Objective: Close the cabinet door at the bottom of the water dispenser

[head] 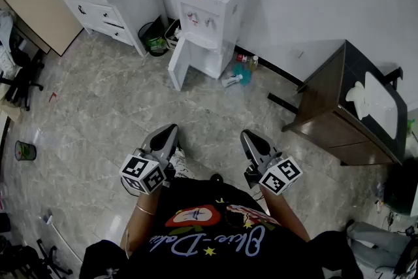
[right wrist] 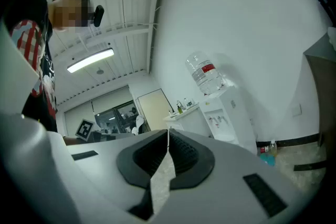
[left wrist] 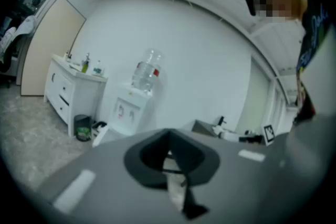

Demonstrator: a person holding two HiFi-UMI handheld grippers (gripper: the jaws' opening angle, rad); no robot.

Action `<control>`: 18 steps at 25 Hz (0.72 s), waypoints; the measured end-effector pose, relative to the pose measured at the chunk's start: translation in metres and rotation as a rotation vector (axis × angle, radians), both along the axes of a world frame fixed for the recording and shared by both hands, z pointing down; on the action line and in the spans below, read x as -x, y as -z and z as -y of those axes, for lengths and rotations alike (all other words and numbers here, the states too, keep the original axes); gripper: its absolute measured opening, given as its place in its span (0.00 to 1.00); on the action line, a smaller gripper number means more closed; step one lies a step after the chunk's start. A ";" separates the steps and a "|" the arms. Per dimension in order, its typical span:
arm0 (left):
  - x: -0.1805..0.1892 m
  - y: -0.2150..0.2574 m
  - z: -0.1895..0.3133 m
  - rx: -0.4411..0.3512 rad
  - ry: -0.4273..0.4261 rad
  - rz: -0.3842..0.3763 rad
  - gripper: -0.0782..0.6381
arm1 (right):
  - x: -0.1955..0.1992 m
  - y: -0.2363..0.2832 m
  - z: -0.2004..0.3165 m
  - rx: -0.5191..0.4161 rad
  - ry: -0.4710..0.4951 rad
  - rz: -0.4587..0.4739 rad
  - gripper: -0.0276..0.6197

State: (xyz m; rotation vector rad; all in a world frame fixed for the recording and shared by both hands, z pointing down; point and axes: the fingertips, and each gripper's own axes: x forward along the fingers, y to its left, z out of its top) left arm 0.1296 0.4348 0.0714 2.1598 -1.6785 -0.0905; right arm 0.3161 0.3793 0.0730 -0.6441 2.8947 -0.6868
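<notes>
A white water dispenser [head: 208, 16] with a clear bottle on top stands against the far wall. Its bottom cabinet door [head: 177, 62] hangs open, swung out to the left. The dispenser also shows in the left gripper view [left wrist: 132, 107] and in the right gripper view [right wrist: 223, 113]. My left gripper [head: 168, 132] and right gripper [head: 249, 138] are held close to my body, far from the dispenser. Both are shut with nothing between the jaws.
A white cabinet [head: 111, 0] with bottles on top stands left of the dispenser, a black bin [head: 155, 39] between them. Bottles [head: 243, 68] lie on the floor right of the dispenser. A dark wooden table [head: 349, 108] stands at the right.
</notes>
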 end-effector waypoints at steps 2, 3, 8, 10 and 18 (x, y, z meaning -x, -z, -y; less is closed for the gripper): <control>0.013 -0.003 0.018 -0.005 -0.010 0.007 0.11 | 0.017 0.004 0.016 -0.021 -0.001 0.012 0.07; 0.020 -0.005 0.028 -0.006 -0.017 0.011 0.11 | 0.026 0.005 0.024 -0.028 -0.001 0.016 0.07; 0.066 -0.017 0.089 -0.026 -0.078 0.004 0.11 | 0.081 -0.006 0.077 -0.026 -0.032 0.001 0.07; 0.093 -0.022 0.115 -0.026 -0.109 0.007 0.11 | 0.110 -0.012 0.101 -0.018 -0.057 -0.008 0.07; 0.209 -0.043 0.225 0.028 -0.249 0.037 0.11 | 0.238 -0.019 0.219 0.029 -0.179 -0.027 0.07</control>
